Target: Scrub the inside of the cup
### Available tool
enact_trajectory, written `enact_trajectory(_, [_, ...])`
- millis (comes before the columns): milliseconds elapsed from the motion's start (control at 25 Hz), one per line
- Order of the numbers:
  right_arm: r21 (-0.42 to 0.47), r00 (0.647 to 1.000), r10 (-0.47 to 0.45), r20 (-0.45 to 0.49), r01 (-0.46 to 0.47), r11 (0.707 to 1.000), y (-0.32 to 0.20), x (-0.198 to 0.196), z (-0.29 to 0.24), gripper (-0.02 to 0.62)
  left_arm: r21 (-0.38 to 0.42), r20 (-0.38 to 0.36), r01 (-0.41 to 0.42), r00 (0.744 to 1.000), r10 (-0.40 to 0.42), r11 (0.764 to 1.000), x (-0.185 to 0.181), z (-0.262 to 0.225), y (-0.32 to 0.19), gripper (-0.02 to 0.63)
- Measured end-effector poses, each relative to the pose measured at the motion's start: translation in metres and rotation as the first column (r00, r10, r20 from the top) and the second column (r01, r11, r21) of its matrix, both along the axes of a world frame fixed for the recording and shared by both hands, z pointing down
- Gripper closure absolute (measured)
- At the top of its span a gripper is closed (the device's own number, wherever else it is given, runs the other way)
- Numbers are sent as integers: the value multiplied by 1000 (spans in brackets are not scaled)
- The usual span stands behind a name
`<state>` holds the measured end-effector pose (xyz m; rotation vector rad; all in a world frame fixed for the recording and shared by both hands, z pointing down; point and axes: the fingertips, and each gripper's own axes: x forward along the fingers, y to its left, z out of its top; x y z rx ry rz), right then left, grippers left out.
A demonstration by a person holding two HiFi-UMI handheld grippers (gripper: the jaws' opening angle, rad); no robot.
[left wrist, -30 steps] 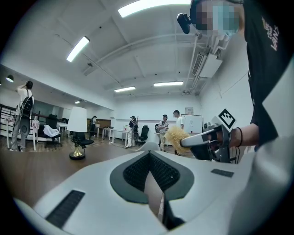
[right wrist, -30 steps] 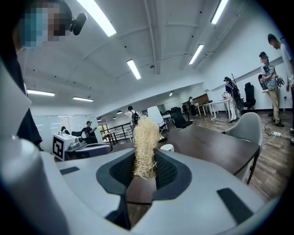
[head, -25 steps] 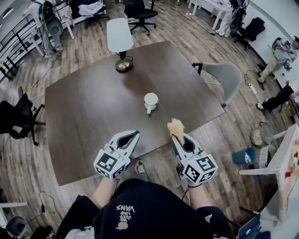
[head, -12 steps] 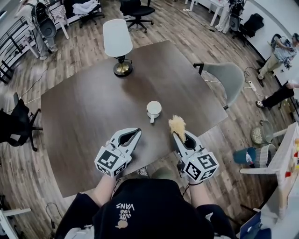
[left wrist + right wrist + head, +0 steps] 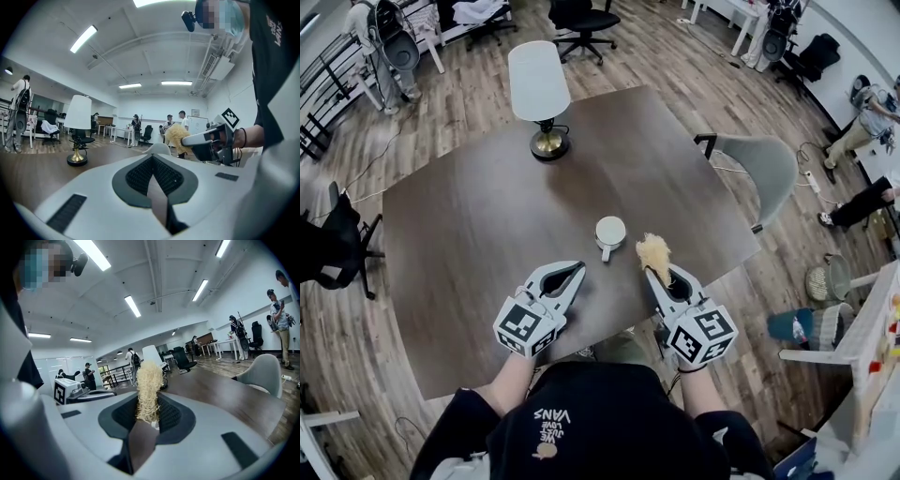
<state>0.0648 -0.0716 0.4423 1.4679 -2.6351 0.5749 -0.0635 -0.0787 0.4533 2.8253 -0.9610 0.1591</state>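
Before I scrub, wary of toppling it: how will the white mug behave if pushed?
The white mug stands free on the smooth dark wooden table, so it probably slides. It looks squat; tipping seems unlikely. Its handle may swivel it.

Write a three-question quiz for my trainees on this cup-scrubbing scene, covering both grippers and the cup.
1. True or false: the right gripper is shut on the yellow scrubber.
2. Multiple choice: the white cup on the table is A) upside down, B) upright with its mouth facing up, C) lying on its side.
3. Fill in the blank: the left gripper has its jaws ____, with nothing between them.

Key: 1 true; 2 B; 3 shut.
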Motion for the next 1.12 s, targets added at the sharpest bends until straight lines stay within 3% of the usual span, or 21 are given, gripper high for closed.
enact_trajectory(1120, [-38,992,-125,-11,124,991,-75,21,16,506,-40,11,169,986,-168,985,26,55,-67,594])
